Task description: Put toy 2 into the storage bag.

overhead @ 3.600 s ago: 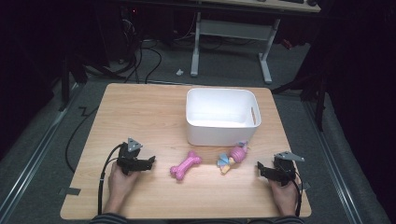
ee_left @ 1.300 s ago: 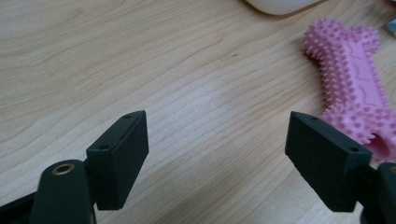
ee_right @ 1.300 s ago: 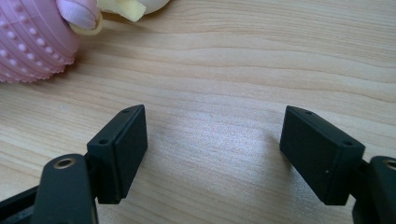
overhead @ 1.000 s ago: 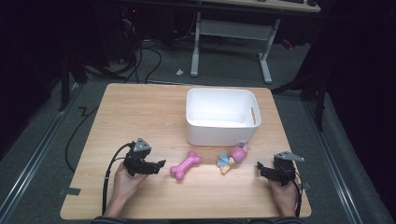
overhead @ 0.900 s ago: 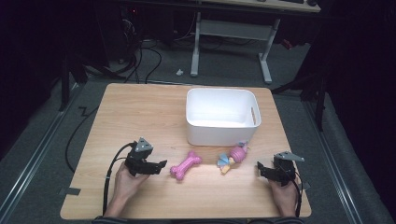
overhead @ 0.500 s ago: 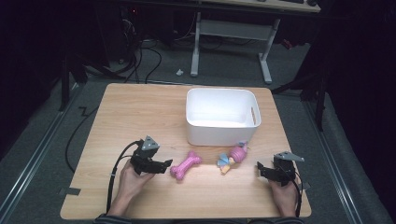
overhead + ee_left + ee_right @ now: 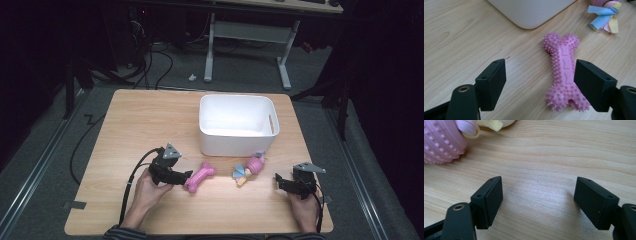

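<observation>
A spiky pink rubber bone lies on the wooden table in front of a white bin. My left gripper lies low on the table and reaches the bone's near end. Its jaws are open and have just been closing. The bone lies between them, close to the right-hand jaw, with a wide gap to the other. My right gripper rests open on the table with bare wood between its jaws. A pink ball toy with coloured ribbons lies just left of it.
The white bin's rounded corner stands right behind the bone. The ribbon toy lies to the bone's right. Bare tabletop stretches left of the bin. Cables trail over the dark floor beyond the table's far edge.
My left gripper has slid to the right, from a hand's width off the bone up to its near end. The right gripper and both toys have stayed put.
</observation>
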`<state>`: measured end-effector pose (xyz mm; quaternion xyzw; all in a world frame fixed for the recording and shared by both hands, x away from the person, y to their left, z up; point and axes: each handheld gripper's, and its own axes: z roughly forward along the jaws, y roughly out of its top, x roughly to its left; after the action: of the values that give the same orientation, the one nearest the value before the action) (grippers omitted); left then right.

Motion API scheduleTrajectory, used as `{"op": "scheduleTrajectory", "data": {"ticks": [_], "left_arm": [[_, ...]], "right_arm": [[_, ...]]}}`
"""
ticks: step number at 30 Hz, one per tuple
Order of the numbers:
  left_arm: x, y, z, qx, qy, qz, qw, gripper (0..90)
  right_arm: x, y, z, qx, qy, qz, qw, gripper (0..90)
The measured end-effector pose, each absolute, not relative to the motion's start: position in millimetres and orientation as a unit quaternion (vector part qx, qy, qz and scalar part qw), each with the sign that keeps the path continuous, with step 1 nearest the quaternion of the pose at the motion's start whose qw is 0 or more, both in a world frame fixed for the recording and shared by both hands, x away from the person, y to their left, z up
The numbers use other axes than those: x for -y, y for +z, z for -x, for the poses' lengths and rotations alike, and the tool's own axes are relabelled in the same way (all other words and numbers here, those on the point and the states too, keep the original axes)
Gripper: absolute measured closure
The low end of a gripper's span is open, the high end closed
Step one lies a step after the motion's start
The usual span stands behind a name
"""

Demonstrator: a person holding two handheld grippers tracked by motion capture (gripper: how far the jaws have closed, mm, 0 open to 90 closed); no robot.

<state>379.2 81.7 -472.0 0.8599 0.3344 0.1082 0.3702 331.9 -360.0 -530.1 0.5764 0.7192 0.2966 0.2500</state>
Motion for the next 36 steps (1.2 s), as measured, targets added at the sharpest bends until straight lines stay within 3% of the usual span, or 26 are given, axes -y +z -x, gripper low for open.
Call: {"op": "scheduleTrajectory", "data": {"ticks": [36], "left_arm": [[-29,-491,-392,-0.305,0.065,-0.9,0.304,36.8]], "right_arm": [[360,-530,-332,-0.719,0.297,-0.576,0.25,23.2]]}}
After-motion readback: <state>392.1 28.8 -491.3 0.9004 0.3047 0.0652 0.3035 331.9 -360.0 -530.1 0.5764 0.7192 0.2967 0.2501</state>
